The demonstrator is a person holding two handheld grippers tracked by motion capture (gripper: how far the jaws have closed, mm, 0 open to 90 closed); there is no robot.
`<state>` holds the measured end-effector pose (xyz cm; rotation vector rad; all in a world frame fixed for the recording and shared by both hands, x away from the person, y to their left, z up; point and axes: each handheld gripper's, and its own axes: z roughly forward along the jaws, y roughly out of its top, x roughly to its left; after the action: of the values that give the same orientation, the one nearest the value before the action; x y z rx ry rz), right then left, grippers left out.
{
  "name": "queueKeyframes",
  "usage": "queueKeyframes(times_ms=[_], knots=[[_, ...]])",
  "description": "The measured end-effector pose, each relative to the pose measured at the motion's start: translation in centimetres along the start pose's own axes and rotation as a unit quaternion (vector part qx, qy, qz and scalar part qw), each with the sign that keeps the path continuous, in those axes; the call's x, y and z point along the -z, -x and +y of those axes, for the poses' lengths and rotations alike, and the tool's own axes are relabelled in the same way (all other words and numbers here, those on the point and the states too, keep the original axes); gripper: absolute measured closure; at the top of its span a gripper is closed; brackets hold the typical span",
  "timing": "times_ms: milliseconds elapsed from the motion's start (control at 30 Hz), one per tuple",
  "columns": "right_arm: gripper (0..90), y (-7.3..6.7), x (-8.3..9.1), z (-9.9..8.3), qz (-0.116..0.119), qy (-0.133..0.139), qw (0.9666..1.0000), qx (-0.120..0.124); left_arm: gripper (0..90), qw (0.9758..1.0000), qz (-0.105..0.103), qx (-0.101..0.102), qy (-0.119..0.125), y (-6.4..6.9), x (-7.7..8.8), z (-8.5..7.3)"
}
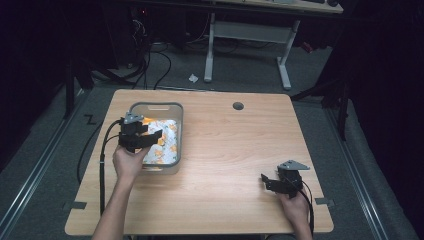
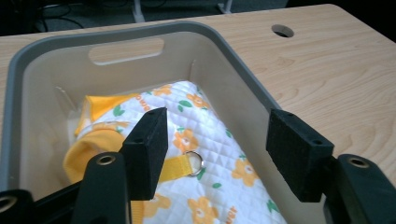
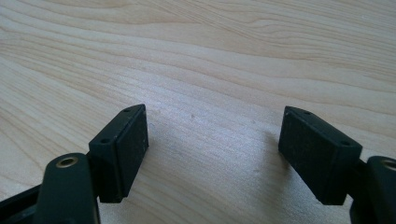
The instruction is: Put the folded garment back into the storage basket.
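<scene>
The quilted cloth (image 2: 205,154), white with orange flowers and yellow trim, lies bundled inside the grey bin (image 1: 176,131) at the left side of the table (image 1: 235,150). It sits directly below and just ahead of the left gripper (image 1: 150,138), which hangs over the bin's near rim. In the left gripper view the bundle runs lengthwise from the near right corner of the bin up toward the far wall with the handle slot, so its long axis lies roughly along the line the jaws point (a little slanted to the left). A yellow strap with a metal ring (image 2: 194,163) crosses the cloth close under the left pad.

The left hand is by far the nearer one; the right gripper (image 1: 272,181) rests well apart, low over bare wood near the table's right front corner.

The left gripper (image 2: 215,140) has its jaws parted to a moderate gap. The pads stand above the cloth with air between them and the fabric, and nothing is pinched (one pad overlaps the strap in the picture, but I judge it is above it, not on it). The bin's right wall runs up between the two pads in that view, so the right pad sits over or just outside the rim.

The right gripper (image 3: 212,149) is spread wide, holding nothing, with plain tabletop between its pads.

Any further work on the cloth, I judge, falls to the left hand and means coming straight down into the bin.
</scene>
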<state>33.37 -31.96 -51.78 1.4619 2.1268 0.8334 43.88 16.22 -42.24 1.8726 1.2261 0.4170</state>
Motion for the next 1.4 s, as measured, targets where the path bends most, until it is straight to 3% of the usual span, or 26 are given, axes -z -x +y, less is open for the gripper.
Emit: queueKeyframes(times_ms=[233, 567, 1067, 1400], knots=[[24.2, 0.0, 0.0, 0.0, 0.0, 0.0, 1.0, -0.001, 38.5, 0.9997, -0.013, -0.017, 0.008, 1.6, 0.5, -0.3], [24.2, 0.0, 0.0, 0.0, 0.0, 0.0, 1.0, 0.0, 38.0, 0.9992, -0.036, -0.015, 0.009, 2.8, 0.7, -0.8], [24.2, 0.0, 0.0, 0.0, 0.0, 0.0, 1.0, 0.0, 37.7, 0.9971, -0.067, -0.036, 0.008, 5.2, 0.8, -1.0], [24.2, 0.0, 0.0, 0.0, 0.0, 0.0, 1.0, -0.001, 37.5, 0.9959, -0.083, -0.037, 0.007, 6.4, 0.4, -1.8]])
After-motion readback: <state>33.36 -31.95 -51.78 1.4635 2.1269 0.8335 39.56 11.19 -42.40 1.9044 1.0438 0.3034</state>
